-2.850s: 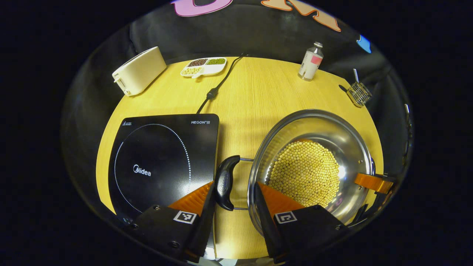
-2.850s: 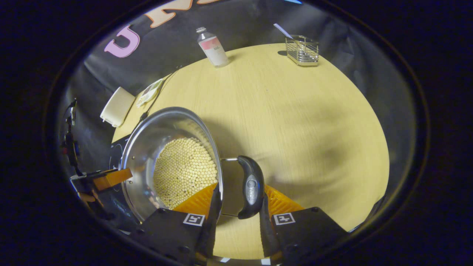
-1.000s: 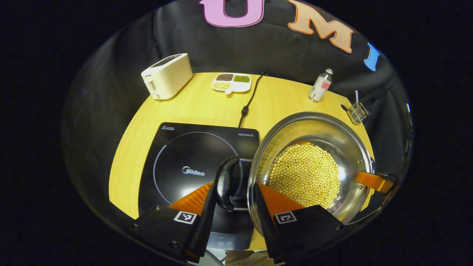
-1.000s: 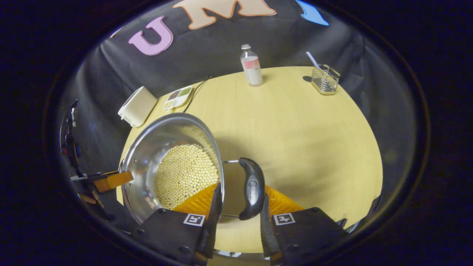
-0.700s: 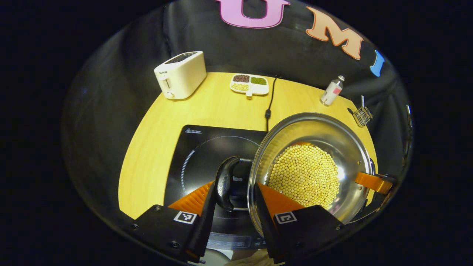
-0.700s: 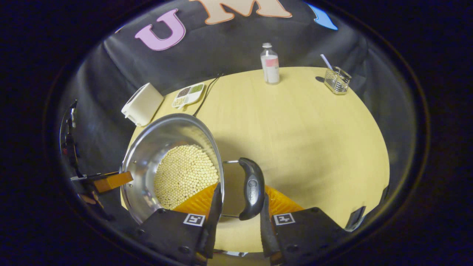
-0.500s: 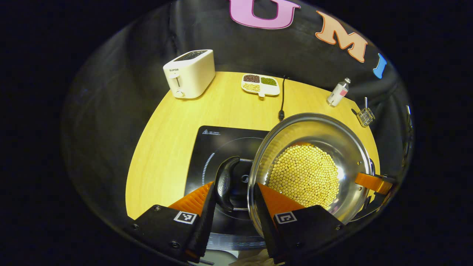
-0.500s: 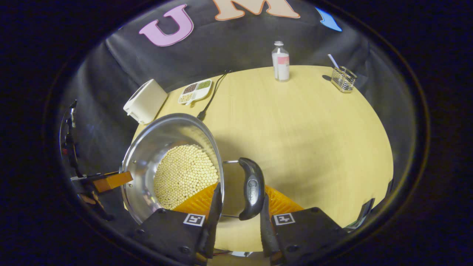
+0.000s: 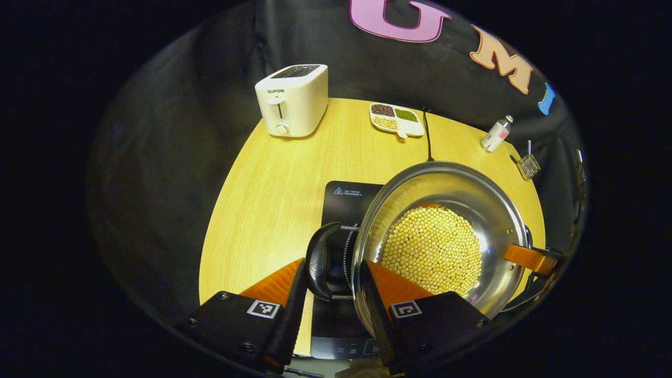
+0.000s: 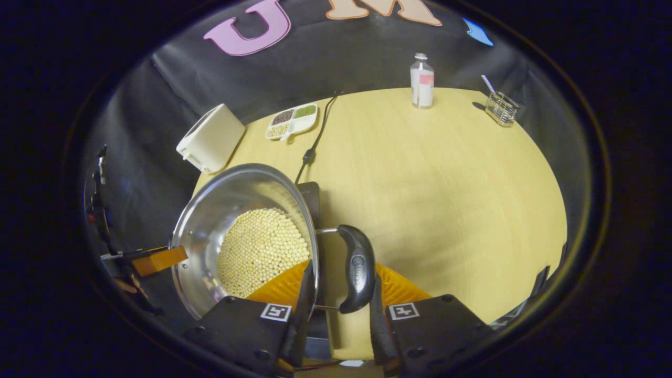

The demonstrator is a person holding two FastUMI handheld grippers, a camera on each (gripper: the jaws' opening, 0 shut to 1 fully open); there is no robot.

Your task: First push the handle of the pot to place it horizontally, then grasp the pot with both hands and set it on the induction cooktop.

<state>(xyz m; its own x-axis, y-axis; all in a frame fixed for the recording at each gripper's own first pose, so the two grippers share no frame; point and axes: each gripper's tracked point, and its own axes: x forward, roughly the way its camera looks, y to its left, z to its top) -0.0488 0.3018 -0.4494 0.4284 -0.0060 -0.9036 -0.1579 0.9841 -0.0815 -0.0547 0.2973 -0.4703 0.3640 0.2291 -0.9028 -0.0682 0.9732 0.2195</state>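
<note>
A steel pot (image 9: 420,176) with soybeans (image 9: 430,249) in its bottom hangs over the black induction cooktop (image 9: 344,199). My left gripper (image 9: 331,283) is shut on the pot's black left handle (image 9: 317,260), one finger outside the handle and the other against the rim. In the right gripper view, my right gripper (image 10: 338,291) is shut the same way on the right handle (image 10: 357,268) of the pot (image 10: 236,181). The cooktop (image 10: 313,197) shows just past the rim. Each view catches the other gripper's orange finger at the pot's far side.
On the round wooden table (image 9: 273,173) stand a white toaster (image 9: 293,100), a divided dish of beans (image 9: 396,118), a small bottle (image 9: 495,134) and a wire basket (image 9: 527,165) along the far edge. The cooktop's cord (image 10: 315,142) runs toward the back.
Both grippers have carried the pot leftward off the bare table. The cooktop, earlier beside the pot, now lies under it. The grips have not changed.
</note>
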